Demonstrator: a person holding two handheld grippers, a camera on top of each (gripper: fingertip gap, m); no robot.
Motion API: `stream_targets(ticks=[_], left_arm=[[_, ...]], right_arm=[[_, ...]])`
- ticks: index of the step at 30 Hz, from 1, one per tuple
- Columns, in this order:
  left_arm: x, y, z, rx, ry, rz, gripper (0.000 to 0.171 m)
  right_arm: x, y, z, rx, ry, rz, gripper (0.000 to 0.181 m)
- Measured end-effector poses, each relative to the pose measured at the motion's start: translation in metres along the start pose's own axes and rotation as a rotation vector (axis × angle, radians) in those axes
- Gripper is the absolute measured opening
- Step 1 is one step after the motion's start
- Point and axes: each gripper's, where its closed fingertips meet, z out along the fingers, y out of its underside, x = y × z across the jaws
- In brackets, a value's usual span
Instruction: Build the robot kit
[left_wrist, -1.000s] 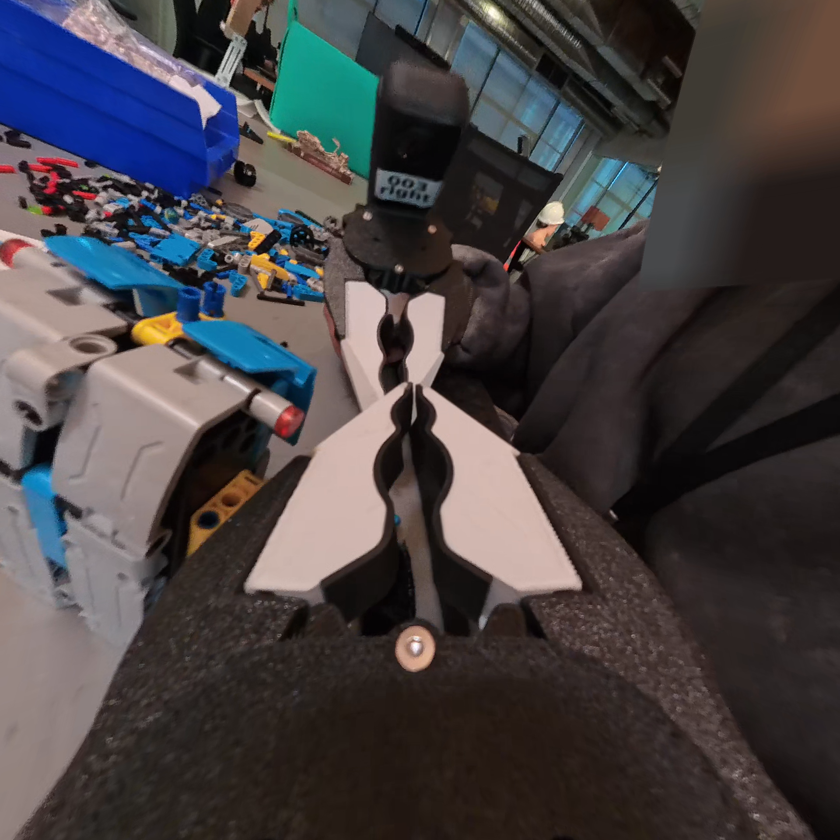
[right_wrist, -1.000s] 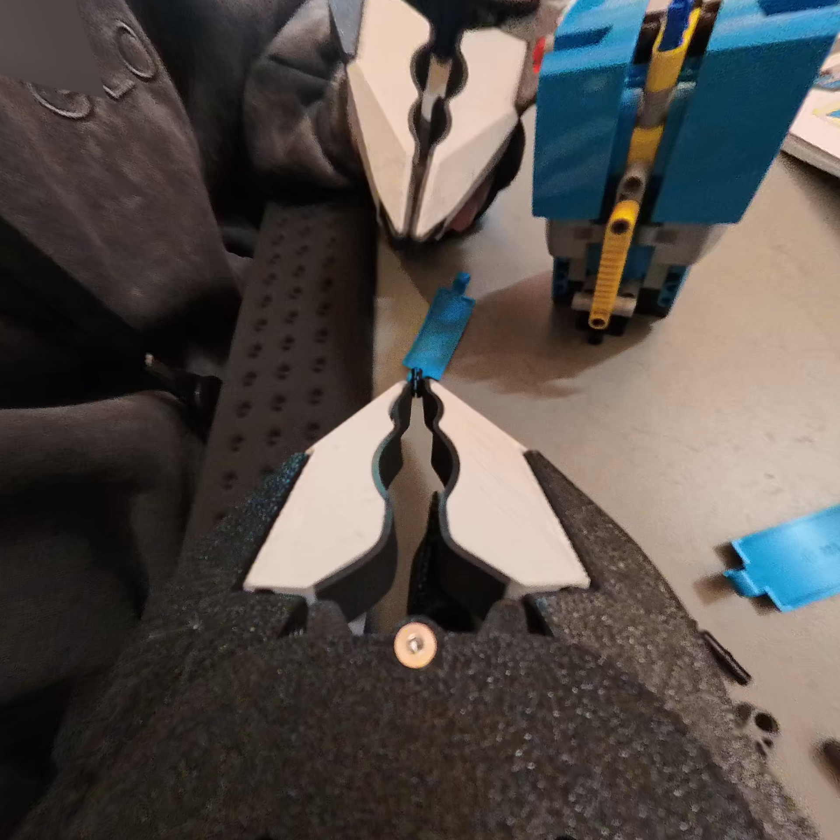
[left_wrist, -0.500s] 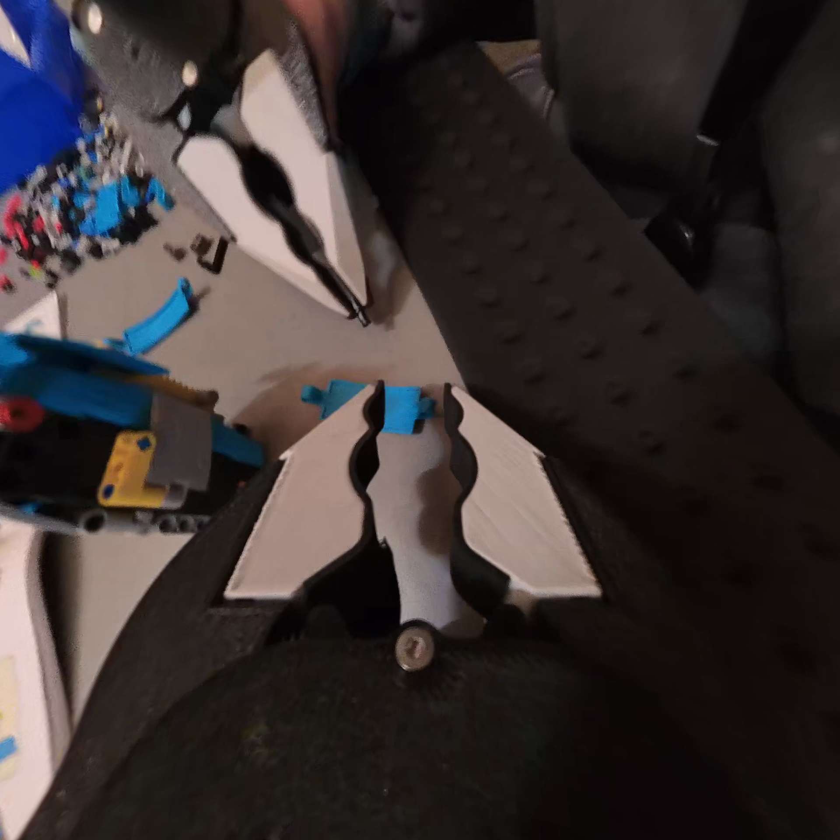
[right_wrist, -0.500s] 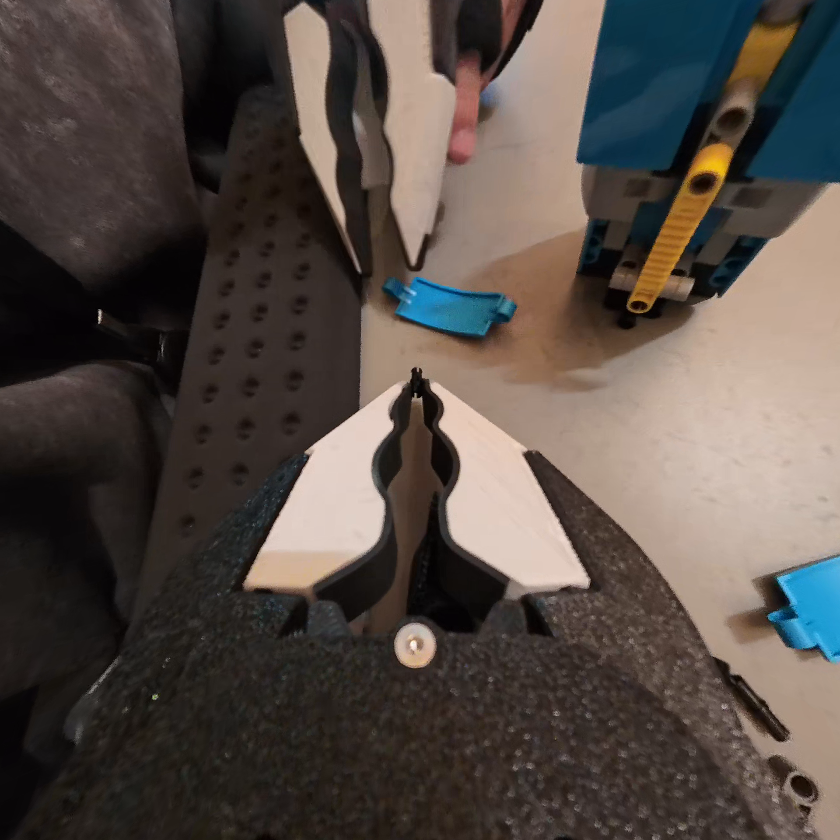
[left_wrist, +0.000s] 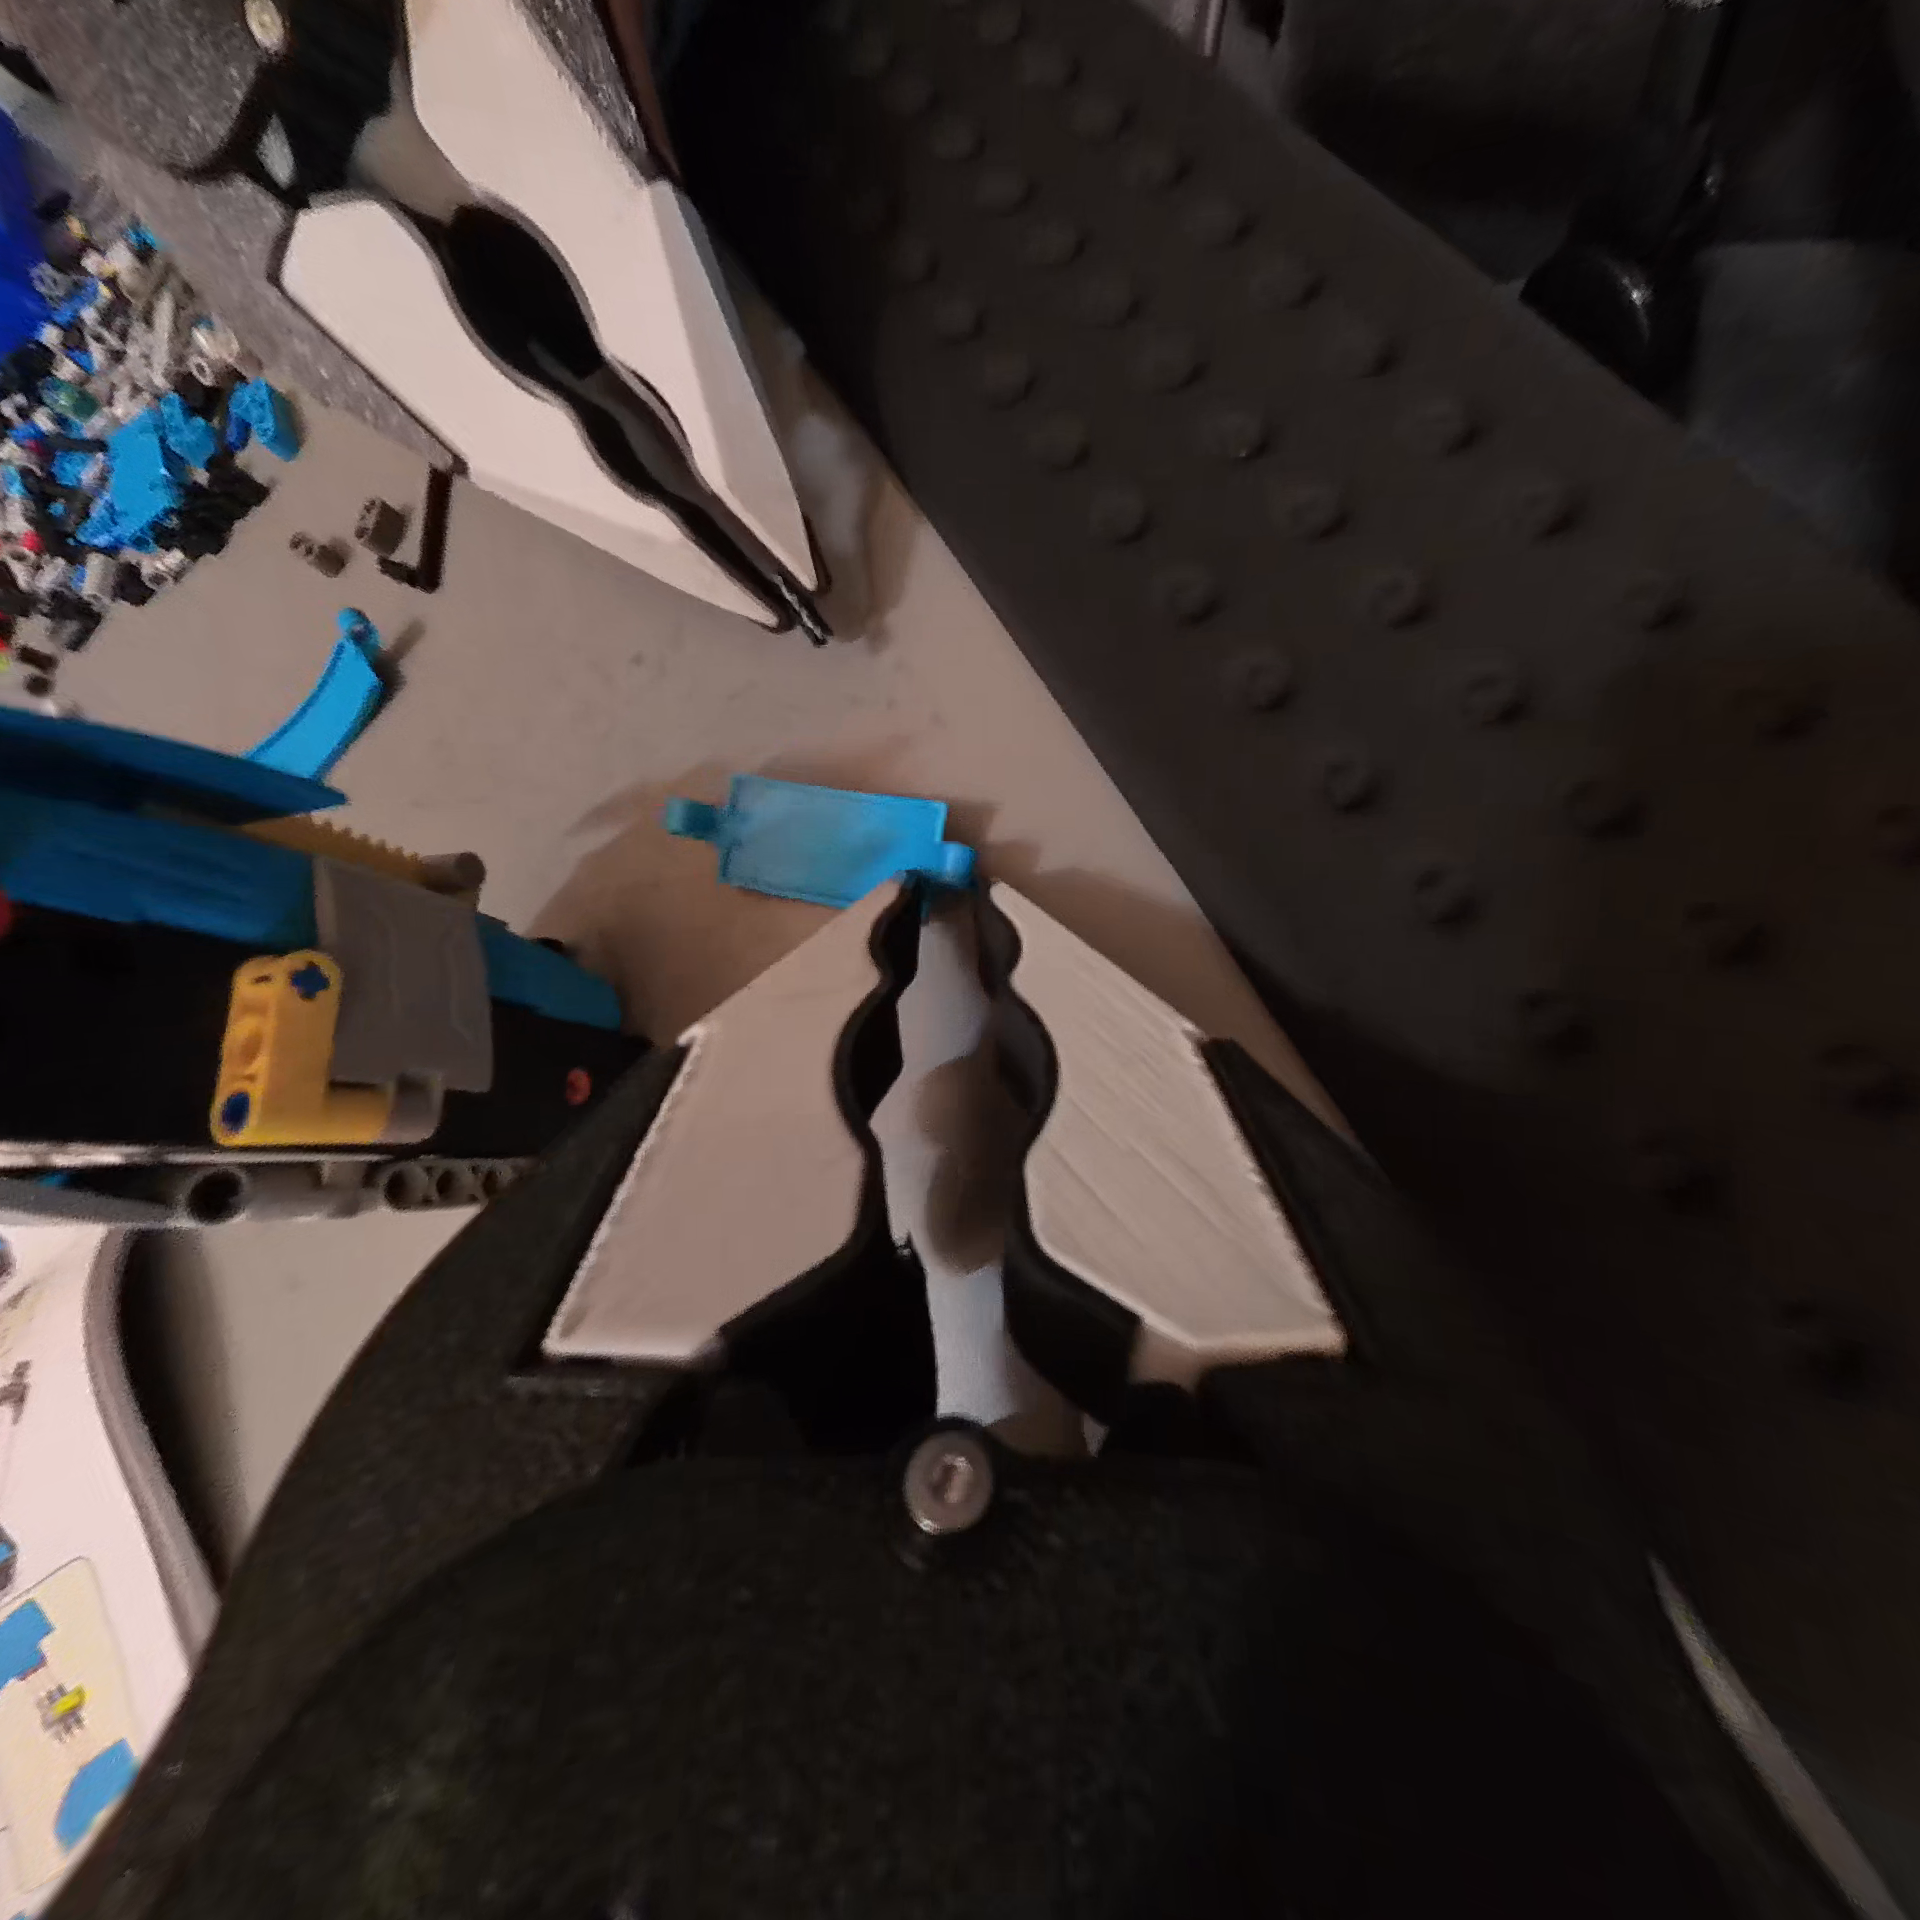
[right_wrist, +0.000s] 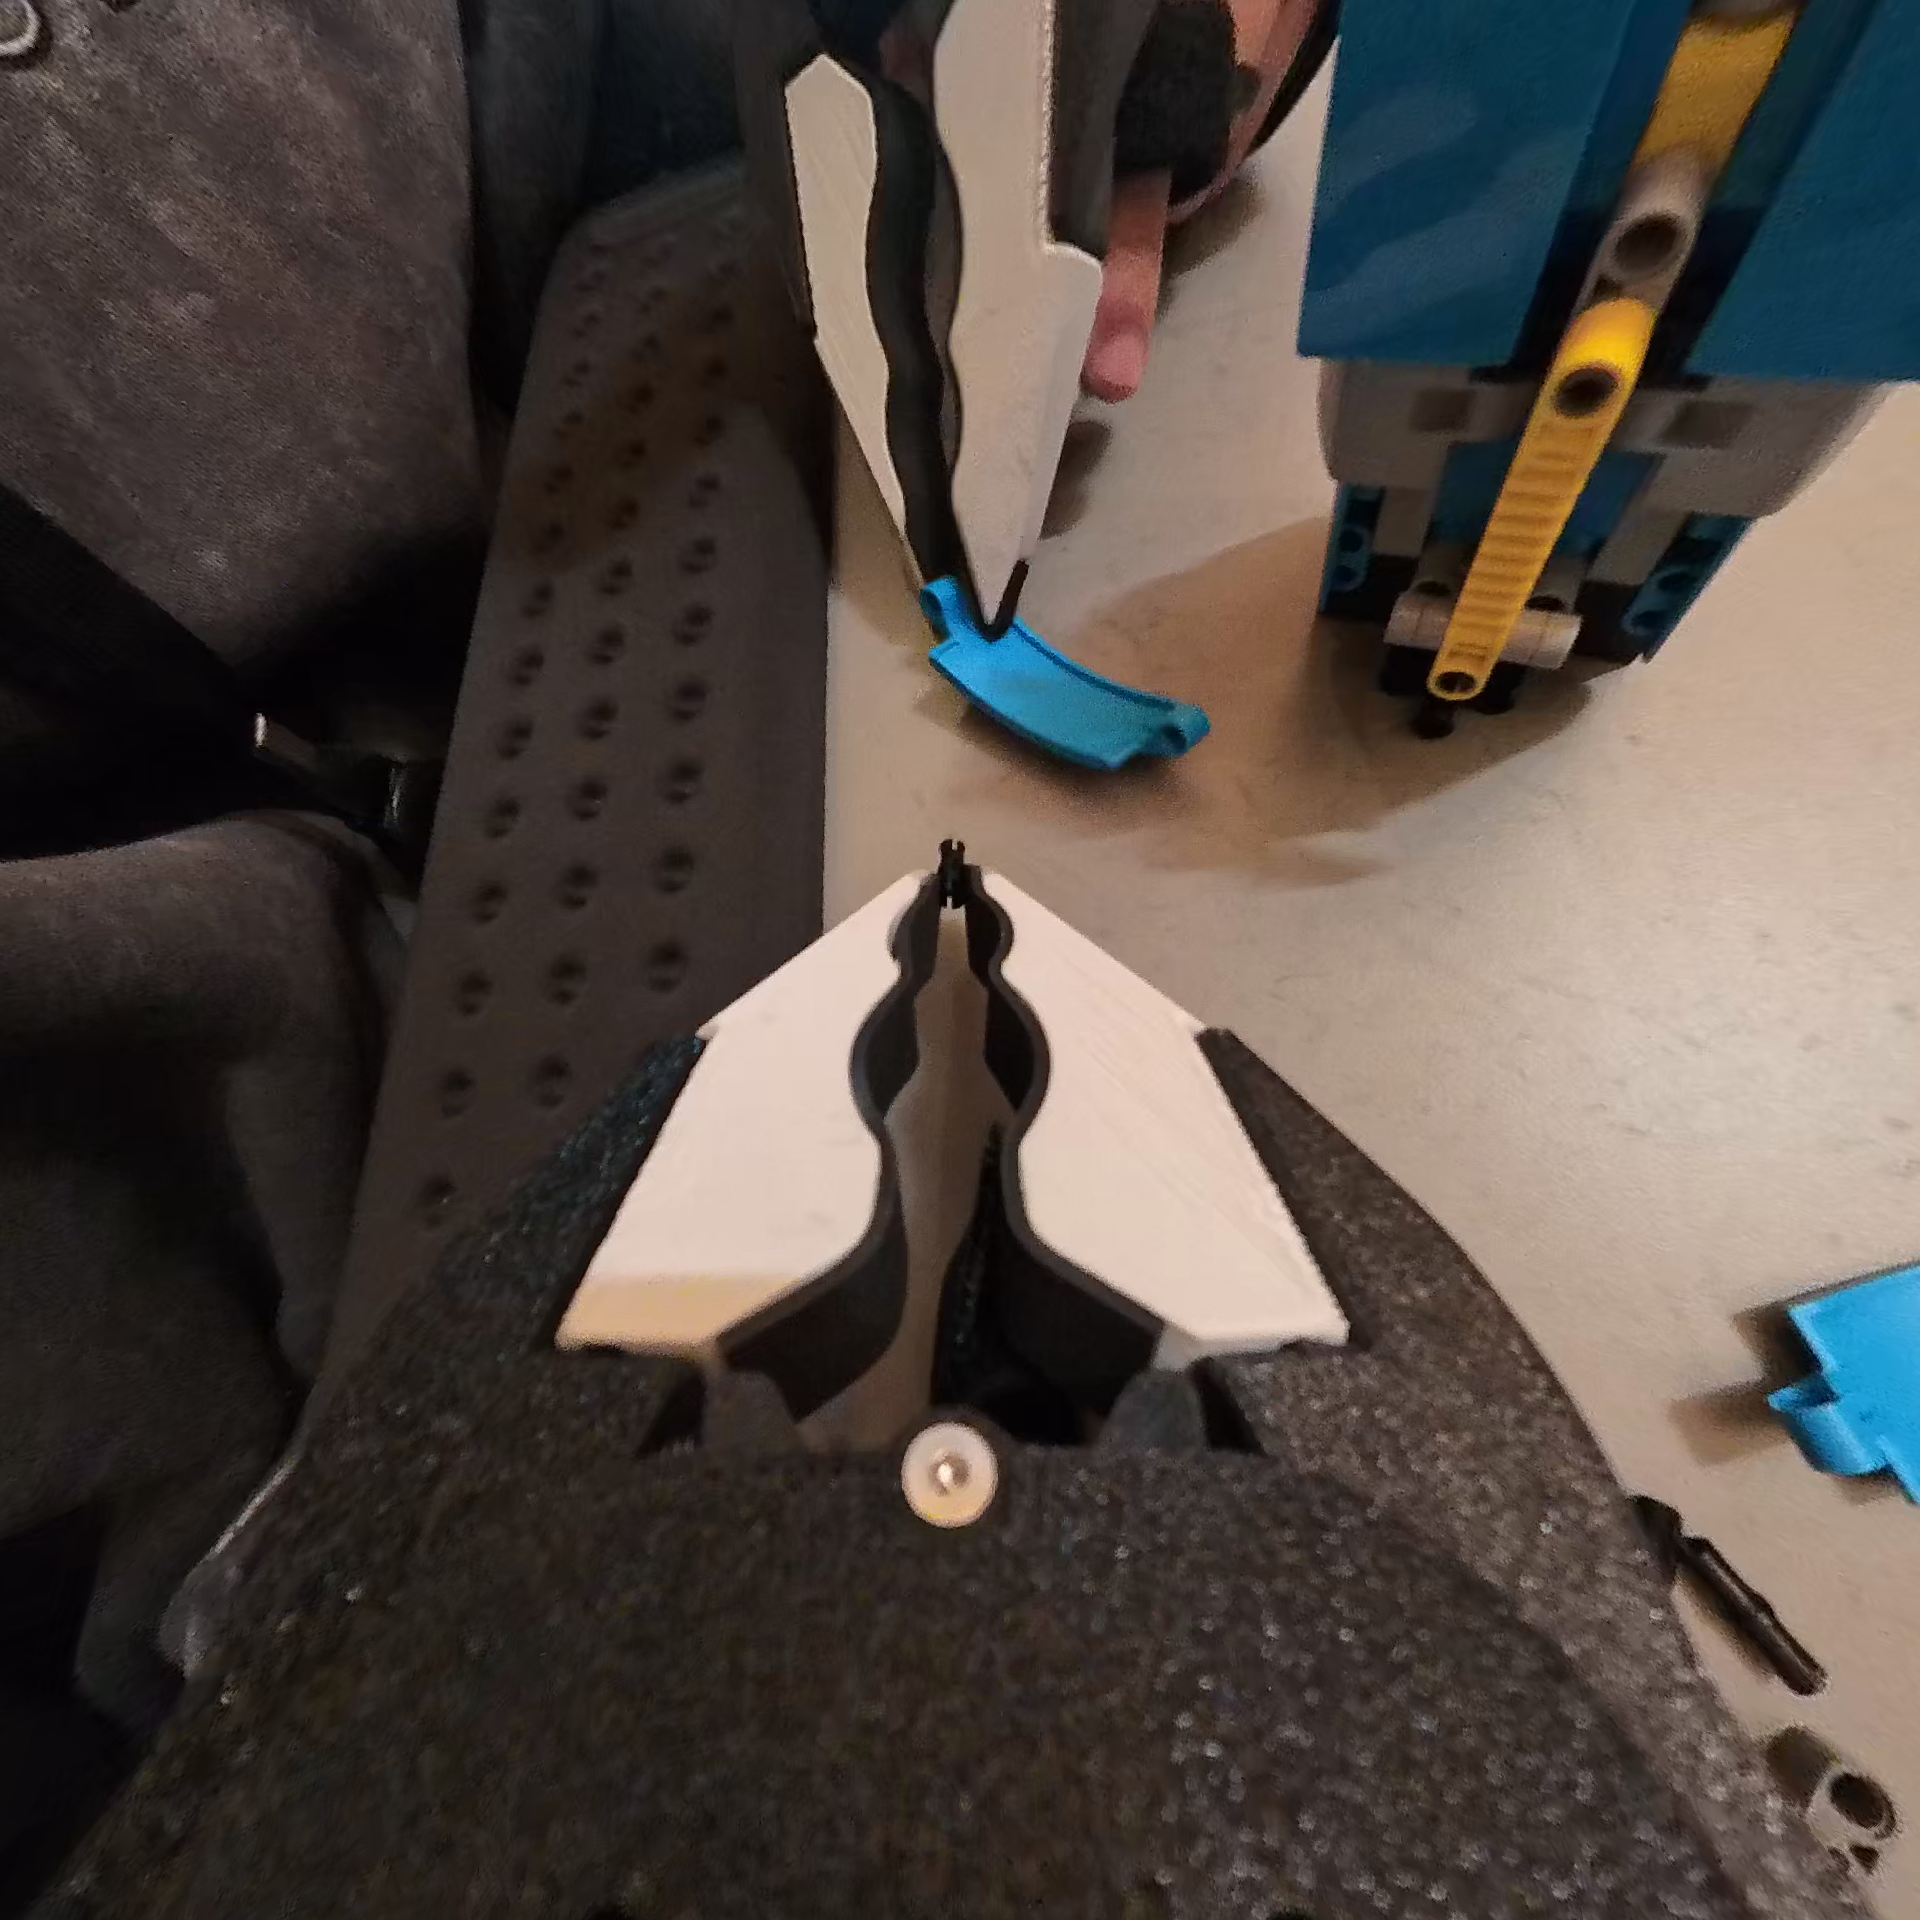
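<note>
A blue curved panel (left_wrist: 831, 836) lies on the beige table just beside a dark studded strip (left_wrist: 1351, 520). My left gripper (left_wrist: 938, 891) is shut on the small tab at the panel's end. The right wrist view shows the same: the left gripper (right_wrist: 982, 613) comes down from above onto the near end of the panel (right_wrist: 1060, 696). My right gripper (right_wrist: 951, 883) is shut and empty, a short way back from the panel. It also shows in the left wrist view (left_wrist: 800, 613), hovering beyond the panel.
A blue, grey and yellow brick model (right_wrist: 1558, 364) stands right of the panel and shows in the left wrist view (left_wrist: 312, 987). Another blue panel (right_wrist: 1860, 1382) and a black pin (right_wrist: 1725, 1600) lie at the right. A heap of loose pieces (left_wrist: 104, 468) lies farther off. The tips of one gripper are about 7 cm away from the tips of the other.
One second ago my right gripper held the blue panel; it let it drop onto the table and drew back. My left gripper swung down, opened over the panel and closed on its end tab.
</note>
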Motion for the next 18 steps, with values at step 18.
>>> stream_targets(ticks=[18], left_arm=[[-0.006,-0.025,0.020,0.059,-0.066,0.104,0.007]], right_arm=[[-0.004,0.002,0.002,-0.012,-0.020,-0.007,0.004]])
